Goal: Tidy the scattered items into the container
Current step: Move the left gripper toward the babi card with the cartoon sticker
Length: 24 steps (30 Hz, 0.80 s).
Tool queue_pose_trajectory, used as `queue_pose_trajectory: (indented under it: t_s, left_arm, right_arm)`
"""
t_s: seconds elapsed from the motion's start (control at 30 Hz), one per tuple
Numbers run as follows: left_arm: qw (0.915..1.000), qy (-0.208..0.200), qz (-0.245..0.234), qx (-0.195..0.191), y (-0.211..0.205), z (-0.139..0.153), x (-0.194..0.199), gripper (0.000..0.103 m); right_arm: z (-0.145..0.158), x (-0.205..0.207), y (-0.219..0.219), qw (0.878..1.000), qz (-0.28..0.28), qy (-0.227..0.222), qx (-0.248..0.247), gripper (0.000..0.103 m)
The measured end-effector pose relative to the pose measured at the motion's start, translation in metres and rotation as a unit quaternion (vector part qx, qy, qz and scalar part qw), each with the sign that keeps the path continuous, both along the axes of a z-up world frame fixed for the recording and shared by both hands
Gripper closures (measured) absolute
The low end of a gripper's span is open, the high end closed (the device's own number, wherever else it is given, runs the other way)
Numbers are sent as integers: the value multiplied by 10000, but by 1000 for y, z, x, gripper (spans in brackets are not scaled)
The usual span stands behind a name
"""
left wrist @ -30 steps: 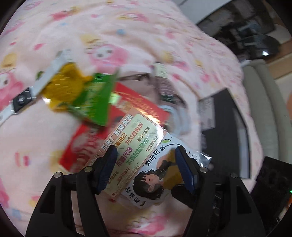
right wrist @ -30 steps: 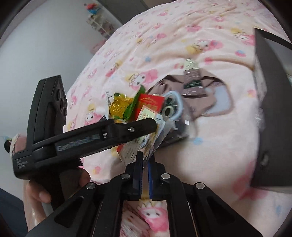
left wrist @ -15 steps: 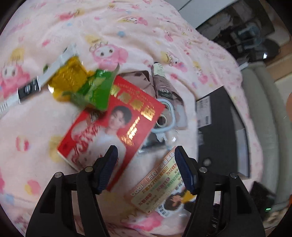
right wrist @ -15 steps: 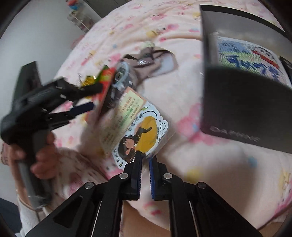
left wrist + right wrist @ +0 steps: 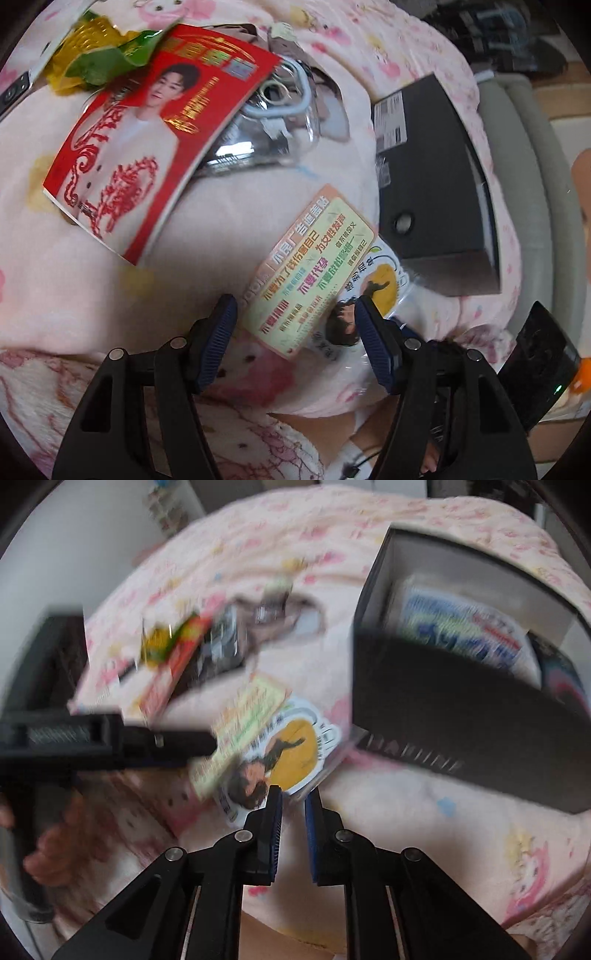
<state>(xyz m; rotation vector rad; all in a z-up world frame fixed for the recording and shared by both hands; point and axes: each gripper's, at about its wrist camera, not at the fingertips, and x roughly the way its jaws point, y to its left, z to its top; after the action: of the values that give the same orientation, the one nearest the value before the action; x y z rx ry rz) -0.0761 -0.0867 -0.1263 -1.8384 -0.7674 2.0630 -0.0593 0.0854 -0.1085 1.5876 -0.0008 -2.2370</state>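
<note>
Right wrist view: right gripper (image 5: 293, 799) pinches the sticker packet (image 5: 280, 753) beside the black box (image 5: 461, 738)

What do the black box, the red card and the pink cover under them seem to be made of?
Black box: probably stiff cardboard, matte, with straight thin walls and a printed label on one end.
Red card: likely glossy card or paper, flat, with gold foil that shines.
Pink cover: soft fleece-like cloth, fuzzy and folded.

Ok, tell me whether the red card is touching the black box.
Apart. The left wrist view shows it: the red card lies upper left, the black box at right, with bare pink blanket between them.
</note>
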Motion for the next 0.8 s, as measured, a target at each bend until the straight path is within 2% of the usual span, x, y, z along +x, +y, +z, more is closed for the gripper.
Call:
queue_pose_trajectory:
  t_s: [0.1,0.17,0.23,0.3,0.43,0.6,0.73,0.8]
  left_arm:
    - [9998,79,-66,-158,3,4,8,36]
    - [9998,176,24,-26,0,7,14,36]
    - [9997,227,117,28,-8,9,22,36]
    - [9998,156,55,-70,-7,10,25,36]
    - [9986,26,-301,-441,8,7,26,36]
    - [9978,-40,-550,-375,17,-1,23,36]
    - [9992,-125,-373,-34,9,-5,17,36]
    - [9998,-81,-142,101,0,-4,17,36]
  right_arm:
    - [-6,10,2,9991,104,-223,-357,93]
    - [-5,15,-4,9961,503,-450,-565,93]
    - [4,20,-3,9936,678,-421,-805,93]
    - [13,16,8,9937,513,-316,-943,93]
    - [6,-9,30,9977,-131,-351,-561,93]
    - [-4,-25,29,9966,-329,-286,-705,93]
    - [-20,-23,12,9967,63,-464,-667,94]
    - [-18,-17,7,9951,161,-490,-841,94]
